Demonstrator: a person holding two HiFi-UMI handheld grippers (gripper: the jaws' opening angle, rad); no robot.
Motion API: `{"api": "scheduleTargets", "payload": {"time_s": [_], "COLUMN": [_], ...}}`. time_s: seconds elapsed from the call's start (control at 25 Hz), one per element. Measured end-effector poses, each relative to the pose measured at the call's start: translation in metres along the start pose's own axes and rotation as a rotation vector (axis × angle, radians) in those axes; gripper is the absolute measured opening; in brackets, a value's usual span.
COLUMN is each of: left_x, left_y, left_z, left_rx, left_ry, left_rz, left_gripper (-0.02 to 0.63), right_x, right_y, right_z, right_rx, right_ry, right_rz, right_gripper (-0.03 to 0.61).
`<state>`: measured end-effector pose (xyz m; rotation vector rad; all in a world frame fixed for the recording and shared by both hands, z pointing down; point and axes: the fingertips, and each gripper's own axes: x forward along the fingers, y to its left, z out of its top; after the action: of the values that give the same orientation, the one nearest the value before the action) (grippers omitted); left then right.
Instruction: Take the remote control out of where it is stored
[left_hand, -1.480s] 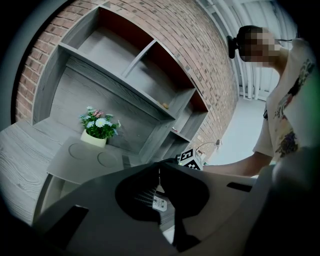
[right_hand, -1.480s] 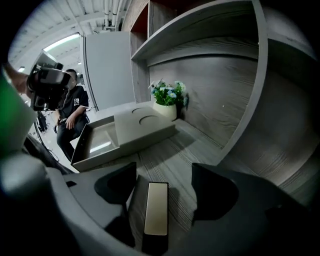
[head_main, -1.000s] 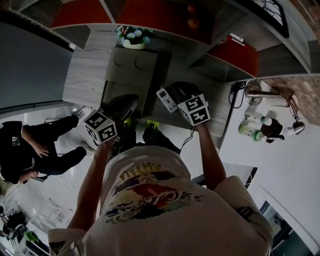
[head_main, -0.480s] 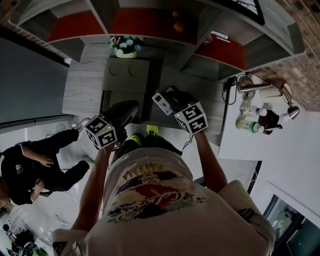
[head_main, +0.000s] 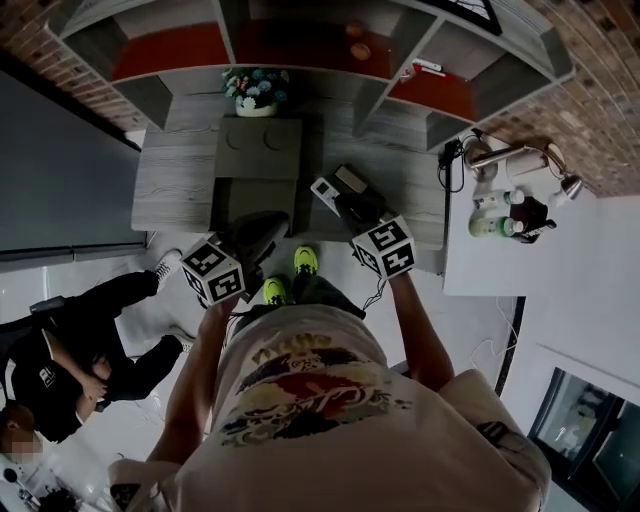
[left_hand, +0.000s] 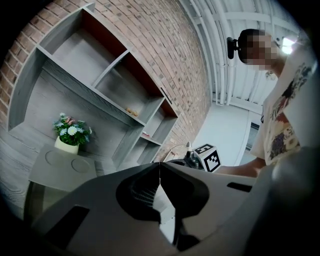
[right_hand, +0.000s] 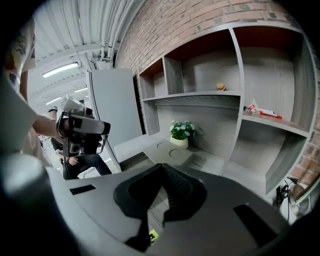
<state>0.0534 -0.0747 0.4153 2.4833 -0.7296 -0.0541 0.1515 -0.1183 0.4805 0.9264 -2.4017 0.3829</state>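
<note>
The white remote control (head_main: 326, 190) lies on the grey wooden desk (head_main: 170, 180), just beyond the tip of my right gripper (head_main: 347, 203). A small grey slab (head_main: 350, 179) rests beside it. The right gripper's jaws are shut with nothing between them, and the remote does not show in the right gripper view, where the right gripper (right_hand: 162, 167) points at the shelves. My left gripper (head_main: 272, 222) hovers at the desk's front edge, also shut and empty; in its own view the left gripper (left_hand: 160, 167) faces the shelf wall.
A raised grey block with two round marks (head_main: 258, 148) and a flower pot (head_main: 255, 88) stand on the desk. Wall shelves (head_main: 330, 40) hold small items. A white table (head_main: 540, 260) with bottles (head_main: 490, 205) is at the right. A person (head_main: 70, 340) sits on the floor at the left.
The head view has swung so that more of the shelves and brick wall shows. Both grippers have drawn slightly back toward the body; the remote stays by the right gripper's tip.
</note>
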Motion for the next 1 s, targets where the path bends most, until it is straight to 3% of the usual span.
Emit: {"api": "scheduleTargets", "payload": {"time_s": [0.4, 0.64, 1.0], "left_x": [-0.050, -0.061, -0.061], "left_y": [-0.027, -0.040, -0.043], "left_z": [-0.033, -0.033, -0.016], "left_rx": [-0.028, -0.009, -0.009], "left_ry": [0.036, 0.019, -0.019], "left_rz": [-0.093, -0.103, -0.076], "left_gripper": [0.006, 0.006, 0.006], "right_x": [-0.036, -0.046, -0.056], "right_y": [0.057, 0.080, 0.084], "right_z": [-0.002, -0.010, 0.012], "right_rx": [-0.017, -0.024, -0.049], "right_ry": [-0.029, -0.029, -0.094], "right_rz": [-0.128, -0.117, -0.094], "right_gripper": [0.008, 0.008, 0.008]}}
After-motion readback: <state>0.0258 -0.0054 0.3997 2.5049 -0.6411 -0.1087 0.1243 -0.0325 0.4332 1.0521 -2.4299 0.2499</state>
